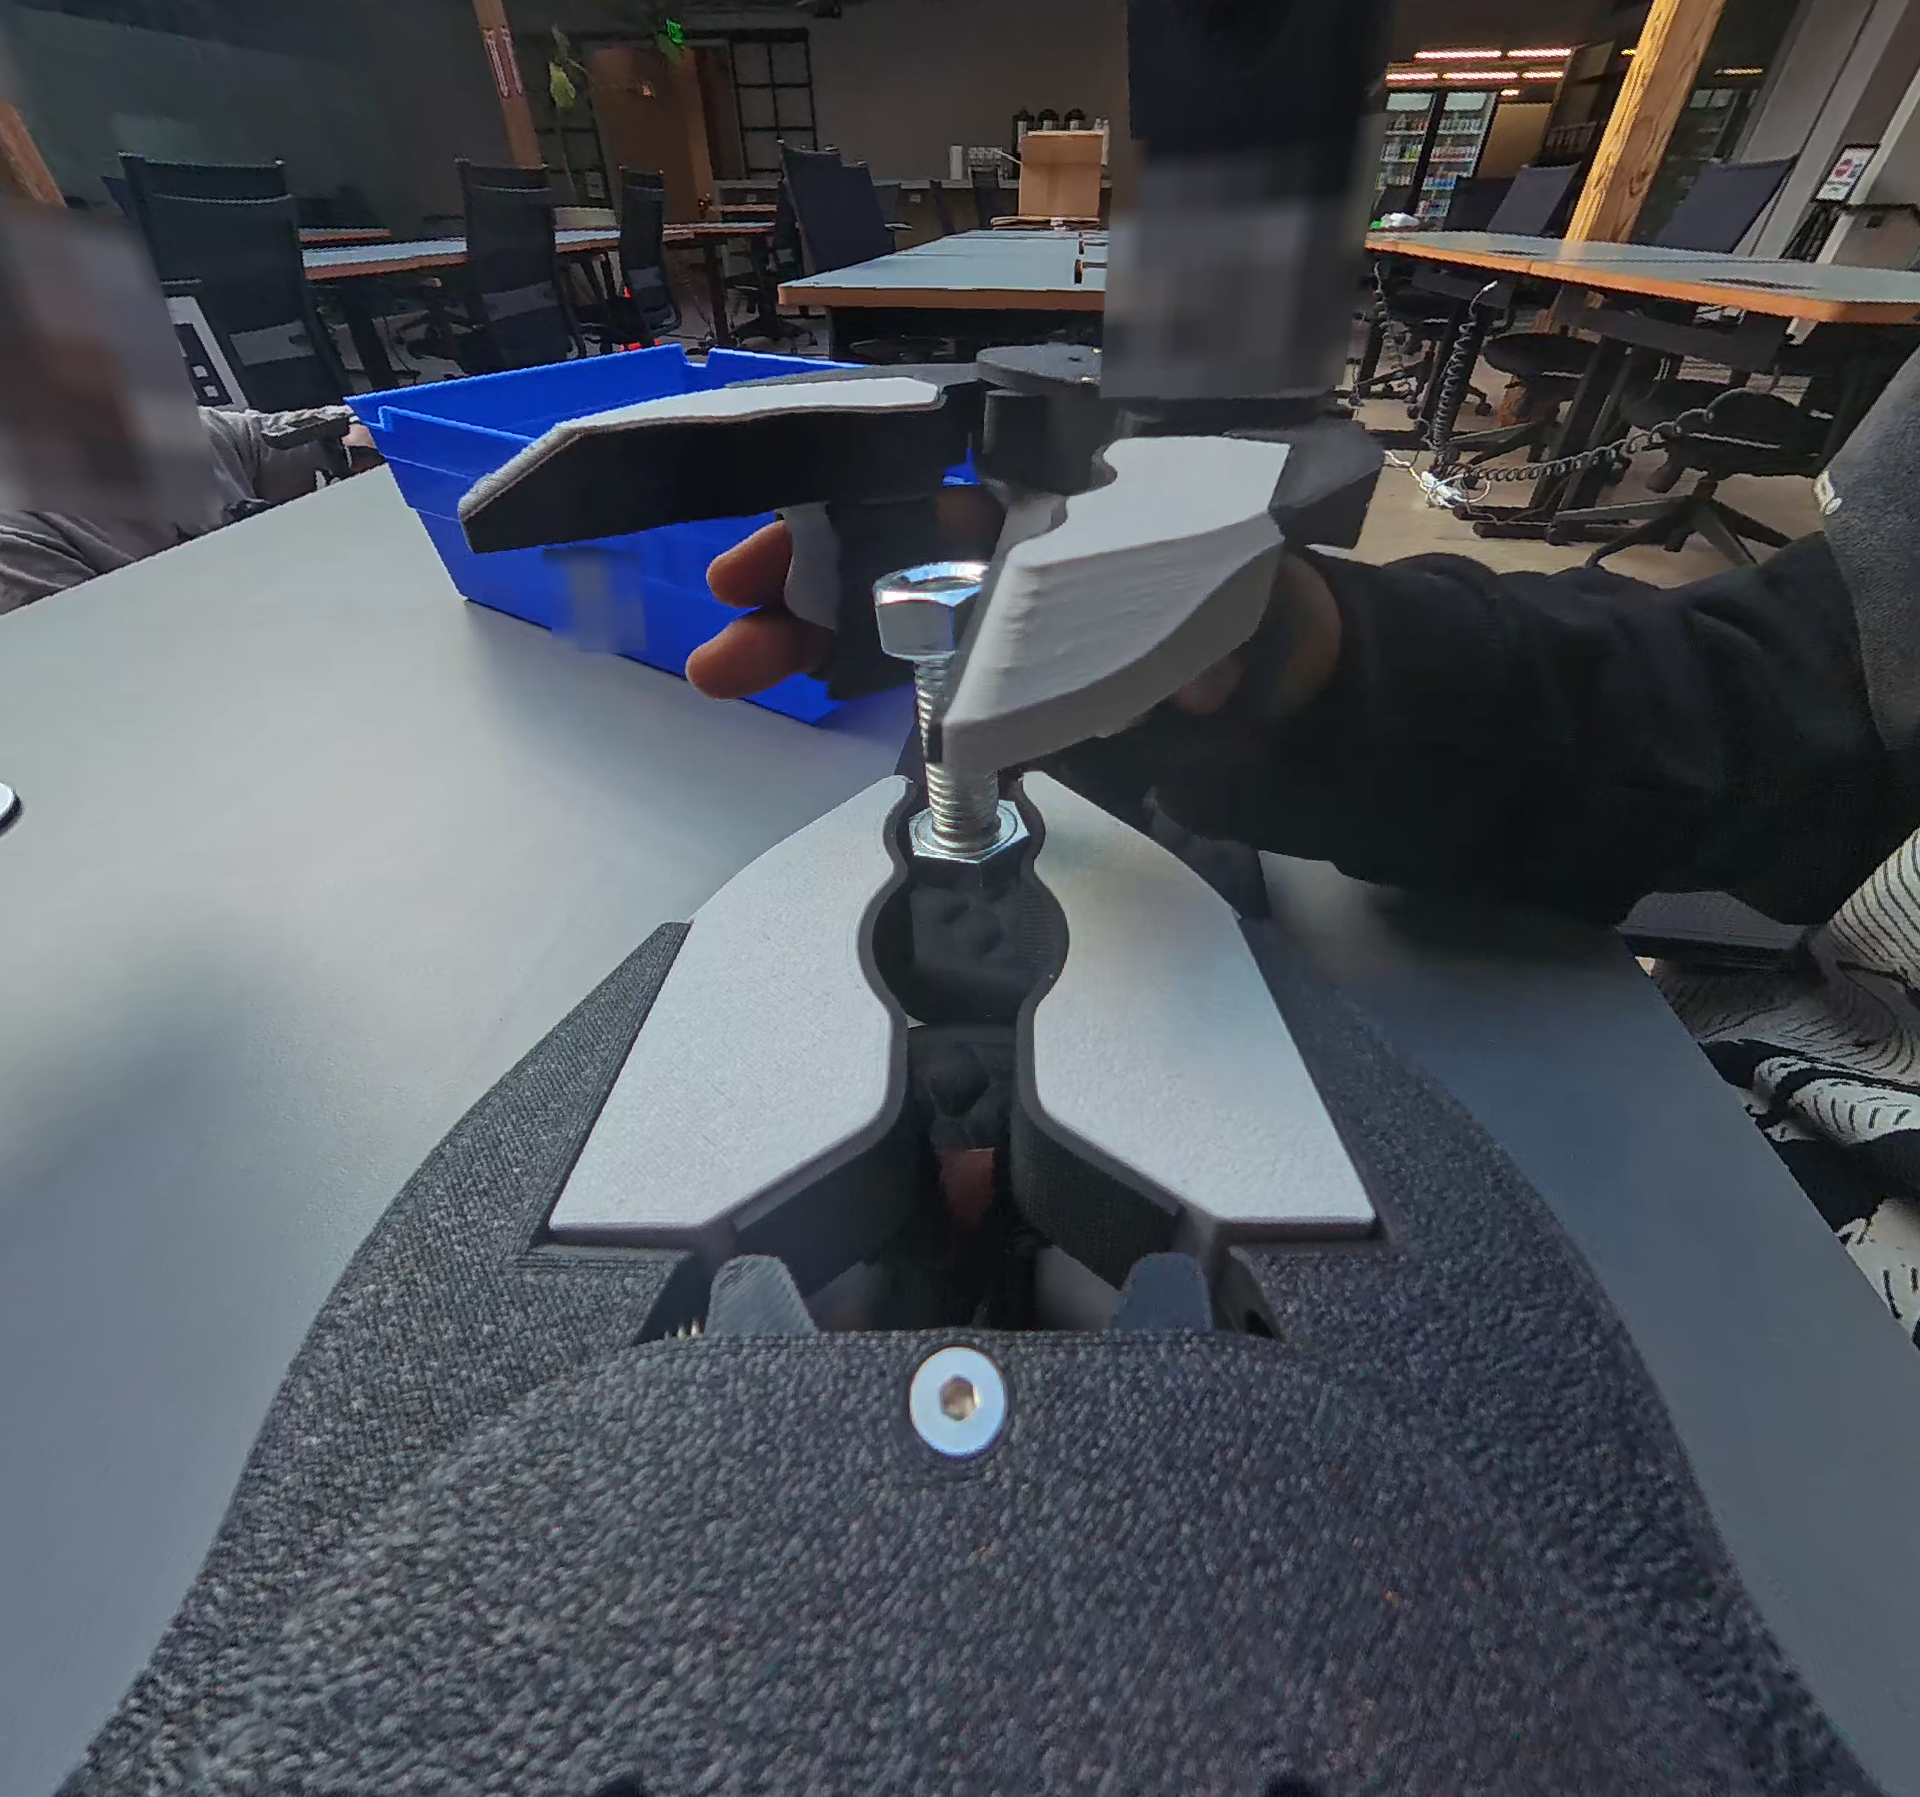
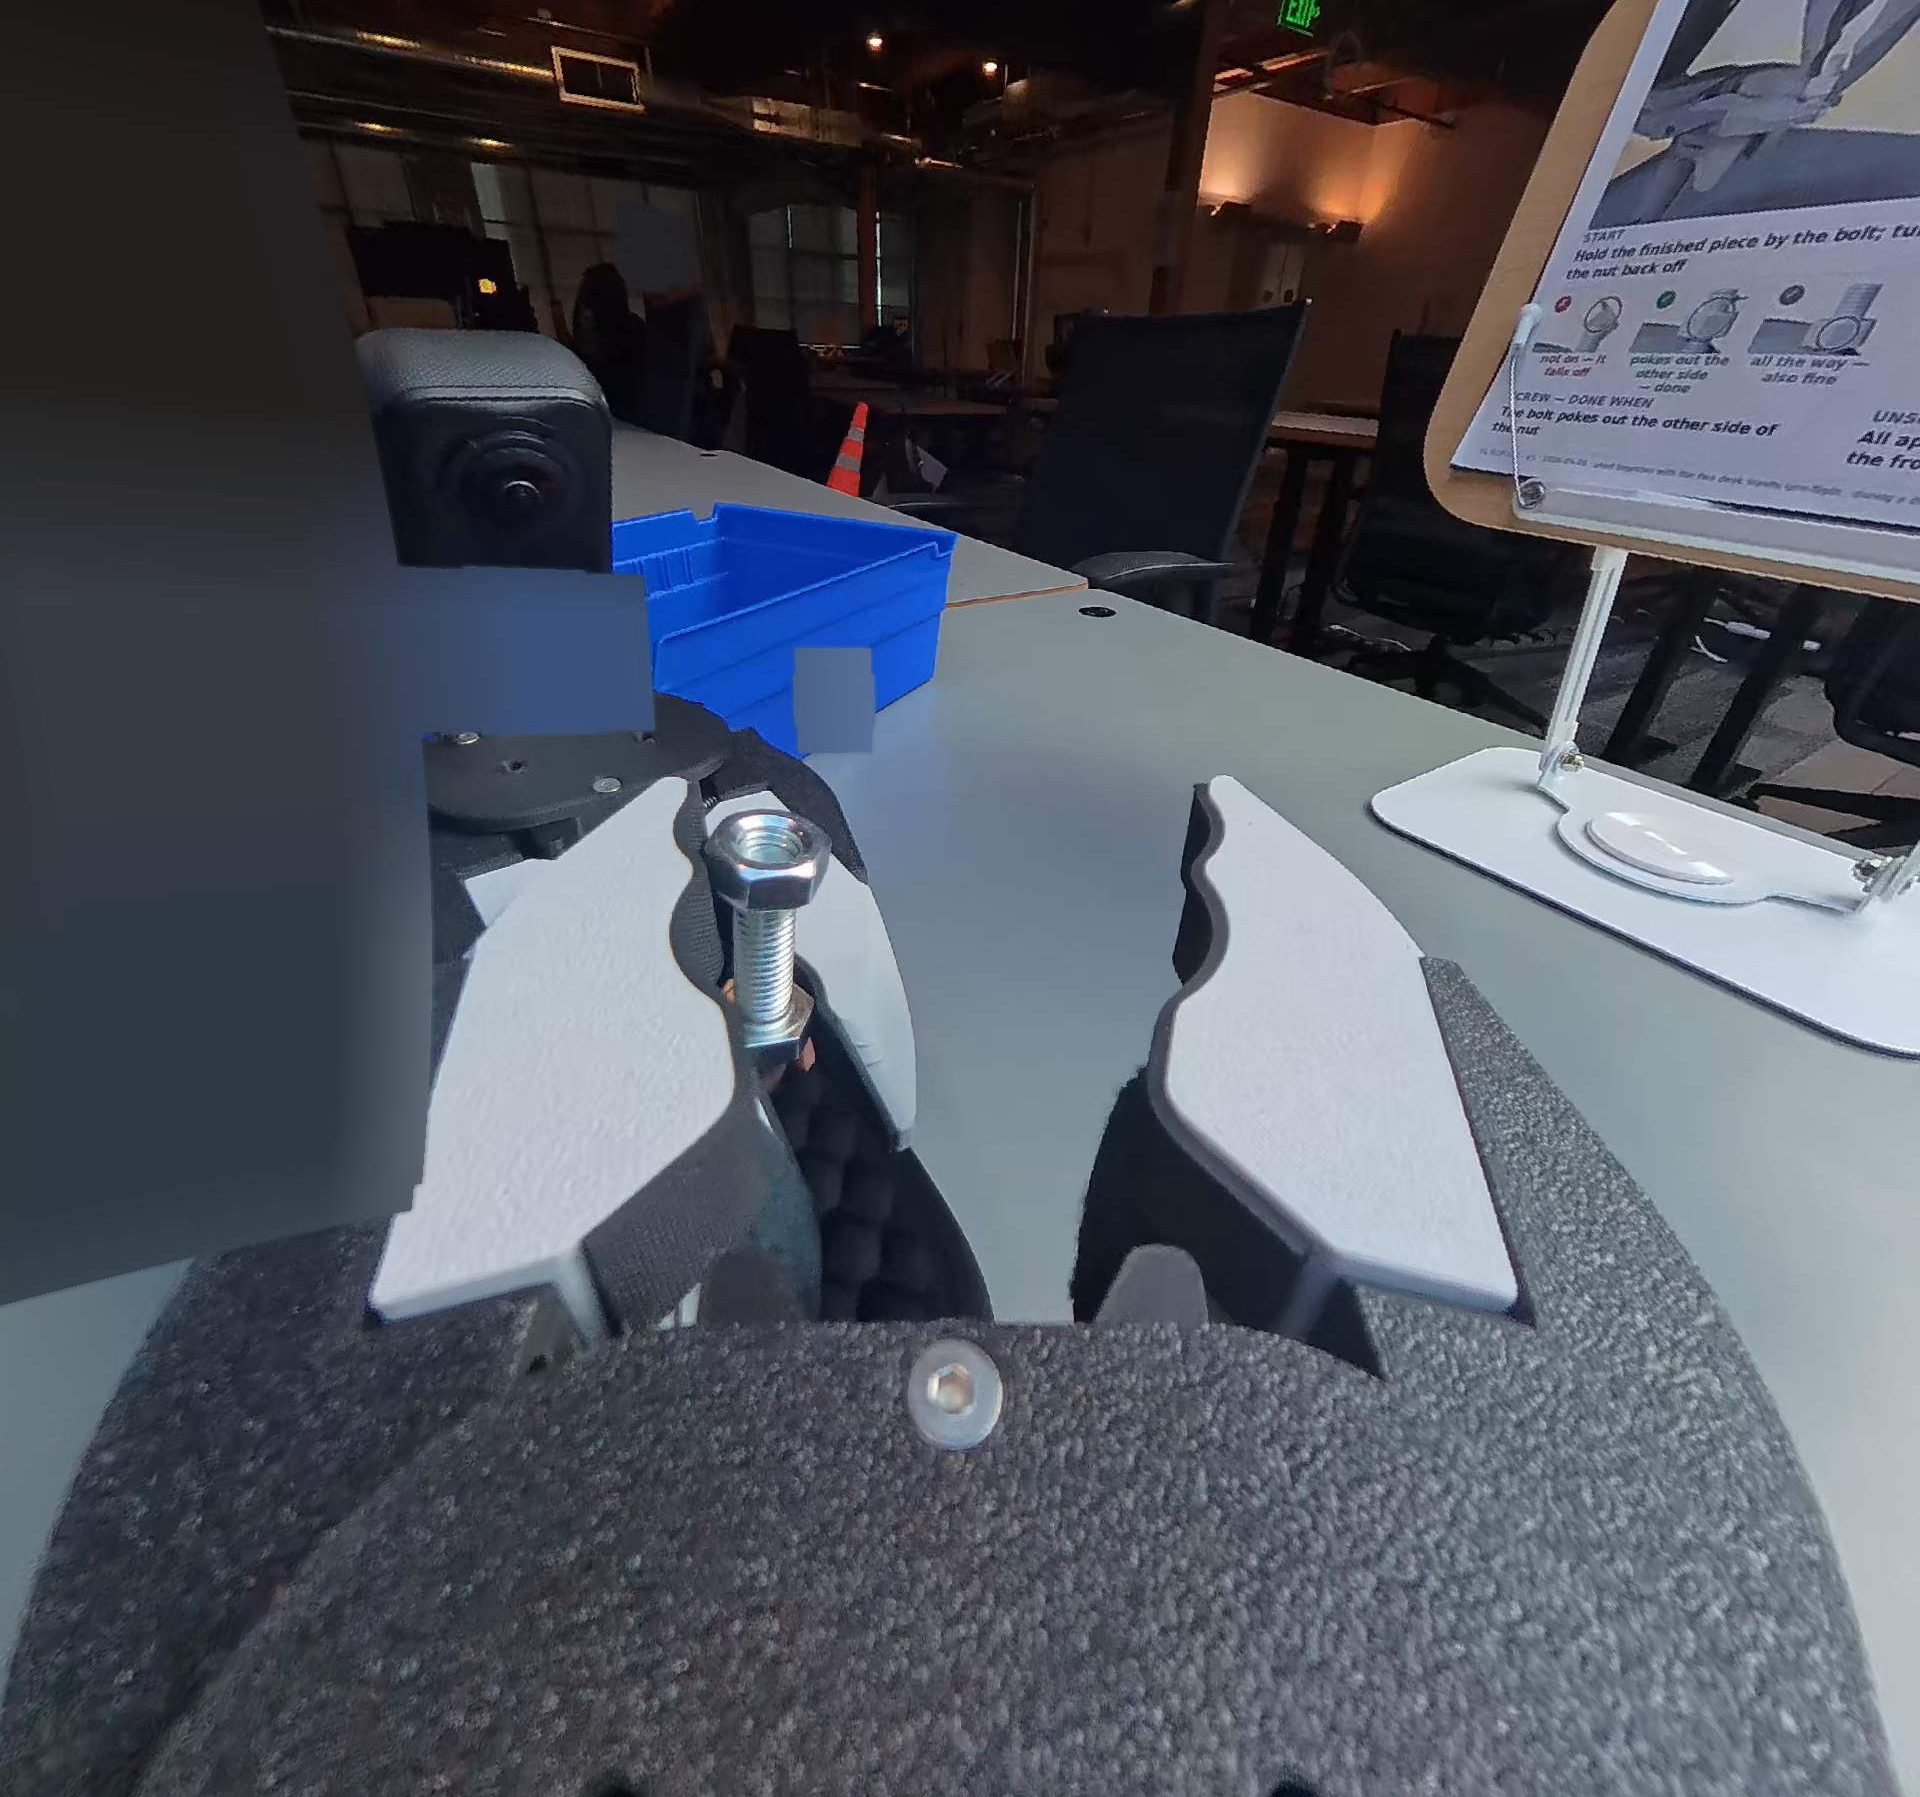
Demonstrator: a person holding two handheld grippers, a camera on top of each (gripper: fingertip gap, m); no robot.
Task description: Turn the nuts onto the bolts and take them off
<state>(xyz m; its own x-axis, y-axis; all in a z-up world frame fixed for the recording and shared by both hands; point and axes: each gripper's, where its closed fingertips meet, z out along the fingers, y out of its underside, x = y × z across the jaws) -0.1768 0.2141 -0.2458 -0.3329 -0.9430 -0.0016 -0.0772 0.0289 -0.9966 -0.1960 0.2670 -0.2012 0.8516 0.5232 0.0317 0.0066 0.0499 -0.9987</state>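
A silver bolt [image 1: 948, 760] stands upright above the grey table [image 1: 312, 812]. My left gripper [image 1: 966, 817] is shut on its hex head at the bottom. A silver nut [image 1: 928, 604] sits at the top end of the thread. My right gripper [image 1: 717, 625] hangs over it, open wide, with the nut between its jaws, close against one finger [image 1: 1122, 625]. In the right wrist view the right gripper [image 2: 951, 812] is open, and the nut [image 2: 769, 854] and bolt [image 2: 767, 958] stand beside its left finger [image 2: 582, 1020]. The left gripper's fingers [image 2: 868, 978] show behind it.
A blue plastic bin [image 1: 582, 438] [image 2: 810, 594] stands on the table behind the bolt. A white stand with an instruction sheet [image 2: 1714, 189] has its base [image 2: 1507, 843] at the right. A hand in a black sleeve [image 1: 1558, 708] holds the right gripper. The table edge runs along the right. The left gripper's tips are roughly 6 cm from the right gripper's.
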